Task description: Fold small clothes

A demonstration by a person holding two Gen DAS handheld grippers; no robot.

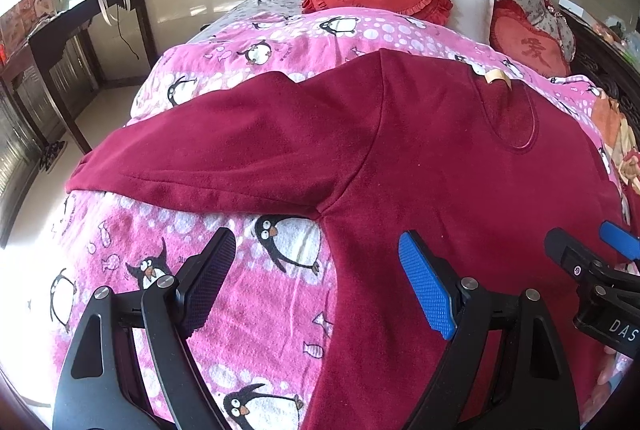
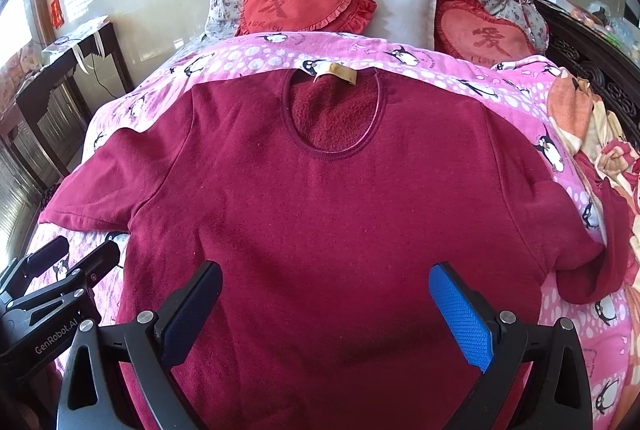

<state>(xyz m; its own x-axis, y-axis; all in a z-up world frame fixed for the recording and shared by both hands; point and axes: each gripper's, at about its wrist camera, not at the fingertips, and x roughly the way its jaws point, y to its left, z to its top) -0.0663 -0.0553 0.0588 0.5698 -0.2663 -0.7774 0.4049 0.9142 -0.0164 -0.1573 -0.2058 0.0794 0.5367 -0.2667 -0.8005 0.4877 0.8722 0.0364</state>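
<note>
A dark red long-sleeved top point(image 2: 320, 213) lies flat, front up, on a pink penguin blanket point(image 2: 248, 53), neck hole away from me with a tan label. Its left sleeve point(image 1: 224, 165) stretches out to the left; the right sleeve point(image 2: 600, 254) hangs over the bed's right side. My left gripper point(image 1: 316, 258) is open and empty above the left armpit and side seam. My right gripper point(image 2: 326, 294) is open and empty above the middle of the top's body. Each gripper also shows at the edge of the other's view: the right gripper point(image 1: 592, 250) and the left gripper point(image 2: 76, 254).
Two red heart cushions point(image 2: 304, 5) and a white pillow point(image 2: 408, 9) lie at the head of the bed against floral bedding. A dark wooden side table point(image 1: 80, 29) stands left of the bed. An orange patterned cloth point(image 2: 580, 117) lies along the right edge.
</note>
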